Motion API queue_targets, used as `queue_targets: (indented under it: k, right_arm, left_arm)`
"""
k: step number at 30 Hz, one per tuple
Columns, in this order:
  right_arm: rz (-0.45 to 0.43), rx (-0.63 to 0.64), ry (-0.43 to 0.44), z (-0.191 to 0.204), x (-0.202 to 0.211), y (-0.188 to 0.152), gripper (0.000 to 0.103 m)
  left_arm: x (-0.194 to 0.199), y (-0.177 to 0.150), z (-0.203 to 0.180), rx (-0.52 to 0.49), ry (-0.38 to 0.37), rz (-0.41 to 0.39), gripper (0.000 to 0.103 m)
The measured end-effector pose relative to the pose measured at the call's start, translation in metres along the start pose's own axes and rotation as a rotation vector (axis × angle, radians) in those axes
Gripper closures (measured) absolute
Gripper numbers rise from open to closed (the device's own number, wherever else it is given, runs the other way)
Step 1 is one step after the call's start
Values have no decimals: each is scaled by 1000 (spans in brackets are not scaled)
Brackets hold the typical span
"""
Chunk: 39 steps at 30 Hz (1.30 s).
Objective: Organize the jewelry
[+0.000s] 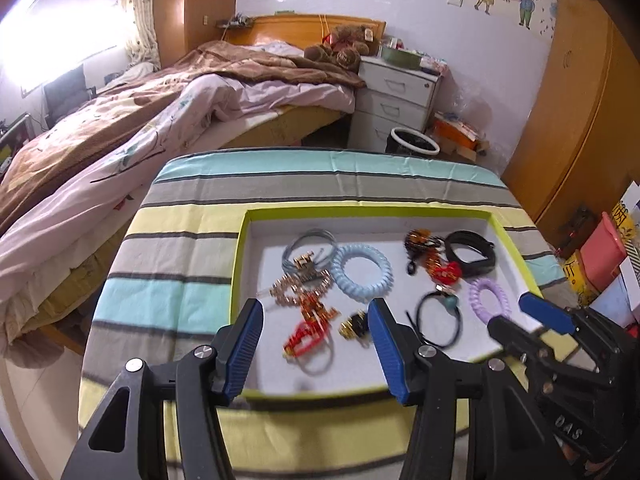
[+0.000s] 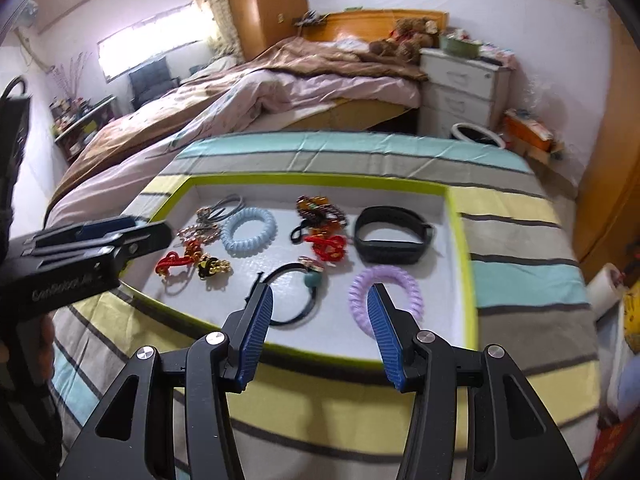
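Shallow white tray with a lime-green rim (image 2: 460,216), centred on a striped cloth of turquoise, grey and pale yellow bands (image 2: 520,240), apparently chosen as one bounded place for all the jewelry. Inside, pieces laid out singly rather than heaped, probably for easy picking.

Toward the tray's upper left in the right wrist view: thin grey hair ties (image 2: 228,206), a pale blue spiral coil bracelet (image 2: 250,232), and lower down a red braided cord bracelet (image 2: 172,262) beside a small gold-and-black charm piece (image 2: 212,268). Mid-tray: a dark beaded bracelet with amber stones (image 2: 318,208) above a red knotted ornament (image 2: 328,246). Upper right: a wide black band (image 2: 390,236). Lower centre: a black elastic hair tie with a teal bead (image 2: 294,300). Lower right: a lilac spiral coil bracelet (image 2: 384,292).

Right gripper (image 2: 320,306) at bottom centre, jaws spread wide, nothing between the pads, poised above the tray's near edge between hair tie and lilac coil. Left gripper (image 1: 316,320) likewise spread and empty, over the red cord and gold piece at lower centre of its own view. Likely a pause between placements, both tools clear of the tray floor.
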State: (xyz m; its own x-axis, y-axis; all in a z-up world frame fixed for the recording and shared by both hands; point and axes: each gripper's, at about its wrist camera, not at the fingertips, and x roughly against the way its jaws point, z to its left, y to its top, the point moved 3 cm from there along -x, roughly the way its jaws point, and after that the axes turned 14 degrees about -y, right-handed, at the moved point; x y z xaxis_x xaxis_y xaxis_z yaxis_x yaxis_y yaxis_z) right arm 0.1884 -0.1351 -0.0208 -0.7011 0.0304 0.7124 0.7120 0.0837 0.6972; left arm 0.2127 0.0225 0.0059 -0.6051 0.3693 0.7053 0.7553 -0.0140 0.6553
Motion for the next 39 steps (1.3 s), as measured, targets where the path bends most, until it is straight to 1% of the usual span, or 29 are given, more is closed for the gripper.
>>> queue_targets:
  k: [2, 4, 9, 14, 17, 20, 23, 25, 32, 39]
  right_arm:
    - [-25, -33, -37, -7, 12, -3, 53]
    - [-44, -53, -55, -11, 22, -5, 53]
    - [-76, -78, -70, -16, 41, -14, 53]
    - [-90, -86, -70, -18, 56, -26, 53]
    - [-96, -95, -88, -18, 62, -30, 53]
    - [-94, -101, -79, -18, 66, -35, 53]
    - [-97, -98, -82, -17, 68, -38, 53]
    - [-92, -101, -79, -17, 68, -39, 53]
    - [-90, -101, -75, -15, 69, -41, 53]
    - [-81, -103, -70, -13, 68, -44, 53]
  left_arm:
    - [8, -8, -6, -10, 20, -18, 49]
    - [17, -17, -14, -18, 61, -33, 49]
    - [31, -36, -28, -24, 67, -56, 49]
    - [41, -50, -40, -36, 129, -80, 49]
    - [44, -58, -47, -32, 120, -82, 49]
    - [47, -63, -51, -19, 99, -89, 49]
    - [49, -67, -56, -35, 107, -85, 49]
    - [50, -68, -57, -42, 112, -84, 49]
    - [52, -70, -58, -33, 86, -87, 49]
    - [52, -71, -55, -28, 91, -82, 49]
